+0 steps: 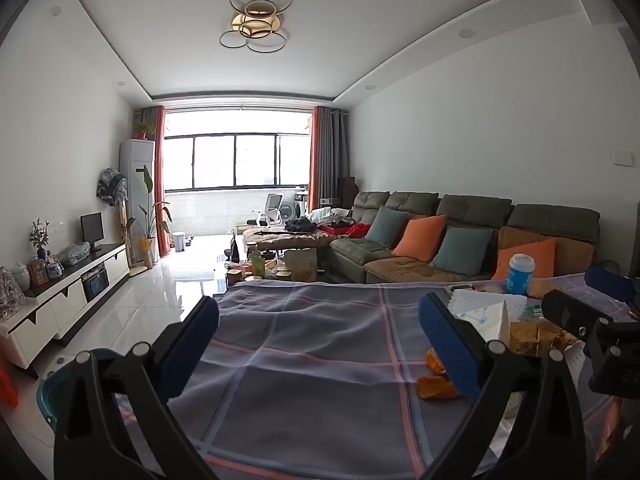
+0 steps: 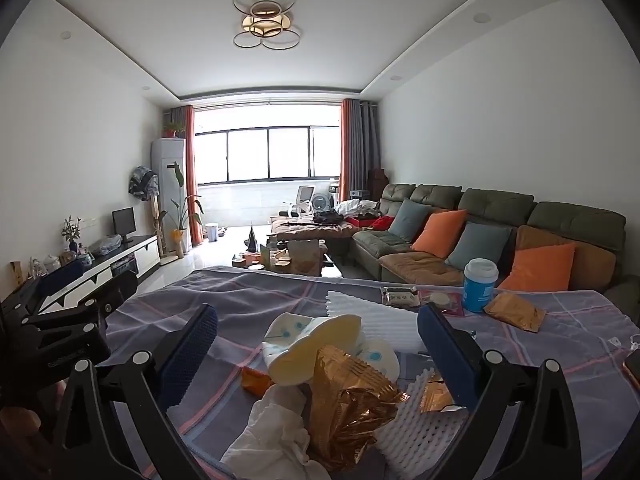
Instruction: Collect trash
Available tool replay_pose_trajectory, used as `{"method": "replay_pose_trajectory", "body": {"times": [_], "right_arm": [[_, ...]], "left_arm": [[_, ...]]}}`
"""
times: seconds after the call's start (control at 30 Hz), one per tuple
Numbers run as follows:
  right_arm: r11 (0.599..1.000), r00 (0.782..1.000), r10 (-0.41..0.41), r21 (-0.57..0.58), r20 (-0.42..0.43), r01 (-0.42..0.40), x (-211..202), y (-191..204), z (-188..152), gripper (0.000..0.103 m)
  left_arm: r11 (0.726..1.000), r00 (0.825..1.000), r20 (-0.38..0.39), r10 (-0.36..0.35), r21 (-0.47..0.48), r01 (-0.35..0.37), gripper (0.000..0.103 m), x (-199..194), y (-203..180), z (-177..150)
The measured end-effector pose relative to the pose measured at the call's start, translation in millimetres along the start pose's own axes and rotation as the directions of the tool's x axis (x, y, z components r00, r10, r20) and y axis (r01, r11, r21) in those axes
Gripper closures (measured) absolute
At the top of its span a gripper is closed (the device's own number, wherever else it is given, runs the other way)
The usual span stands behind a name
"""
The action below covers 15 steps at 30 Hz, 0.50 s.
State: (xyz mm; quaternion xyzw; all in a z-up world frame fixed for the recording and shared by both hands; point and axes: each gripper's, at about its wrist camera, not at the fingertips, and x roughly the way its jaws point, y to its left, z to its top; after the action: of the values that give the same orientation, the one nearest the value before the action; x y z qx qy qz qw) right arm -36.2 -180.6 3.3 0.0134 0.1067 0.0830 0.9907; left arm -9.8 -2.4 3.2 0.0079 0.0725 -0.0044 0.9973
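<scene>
A pile of trash lies on the table's checked cloth (image 2: 256,296): a crumpled gold foil wrapper (image 2: 352,400), a white tissue (image 2: 276,436), white foam netting (image 2: 416,432), a printed paper cup (image 2: 320,344) and orange scraps (image 2: 256,380). My right gripper (image 2: 318,352) is open, its jaws on either side of the pile, holding nothing. My left gripper (image 1: 320,344) is open and empty above bare cloth (image 1: 304,344), with orange scraps (image 1: 434,386) by its right finger. The right gripper (image 1: 588,312) shows at the right edge of the left wrist view.
A blue and white cup (image 2: 480,284), a gold packet (image 2: 516,312), a metal ashtray (image 2: 400,296) and a red packet (image 2: 444,302) stand further back. A teal bin (image 1: 52,392) sits left of the table. A sofa (image 2: 500,232) and low table (image 2: 288,260) lie beyond.
</scene>
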Motion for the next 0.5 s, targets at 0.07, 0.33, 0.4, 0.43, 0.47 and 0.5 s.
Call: {"method": "replay_pose_trajectory", "body": {"times": [0.07,0.33,0.4,0.43,0.47,0.5], "right_arm": [[1.000,1.000,-0.003,0.000,-0.003,0.003,3.3,0.1,-0.4,0.004],[1.000,1.000,-0.007,0.001,-0.001,0.007,4.3,-2.0,-0.6,0.004],[1.000,1.000,-0.004,0.003,-0.002,0.004,4.8,-2.1,-0.9,0.004],[1.000,1.000,-0.005,0.003,-0.002,0.005,4.8,-2.2,-0.9,0.004],[1.000,1.000,-0.005,0.003,-0.001,0.005,4.7,-2.0,-0.9,0.004],[1.000,1.000,-0.004,0.003,-0.002,0.004,4.8,-2.0,-0.8,0.004]], "left_arm": [[1.000,1.000,0.000,-0.001,0.001,0.001,0.003,1.0,-0.1,-0.4],[1.000,1.000,0.000,-0.003,0.001,0.003,0.003,-3.3,-0.5,2.3],[1.000,1.000,0.000,-0.004,0.002,0.004,0.003,-2.9,-0.6,1.9],[1.000,1.000,0.000,-0.003,0.002,0.003,0.003,-2.8,-0.6,1.8],[1.000,1.000,0.000,-0.003,0.004,0.003,0.003,-2.7,-0.8,1.9],[1.000,1.000,0.000,-0.003,0.002,0.003,0.003,-2.1,-0.4,1.3]]}}
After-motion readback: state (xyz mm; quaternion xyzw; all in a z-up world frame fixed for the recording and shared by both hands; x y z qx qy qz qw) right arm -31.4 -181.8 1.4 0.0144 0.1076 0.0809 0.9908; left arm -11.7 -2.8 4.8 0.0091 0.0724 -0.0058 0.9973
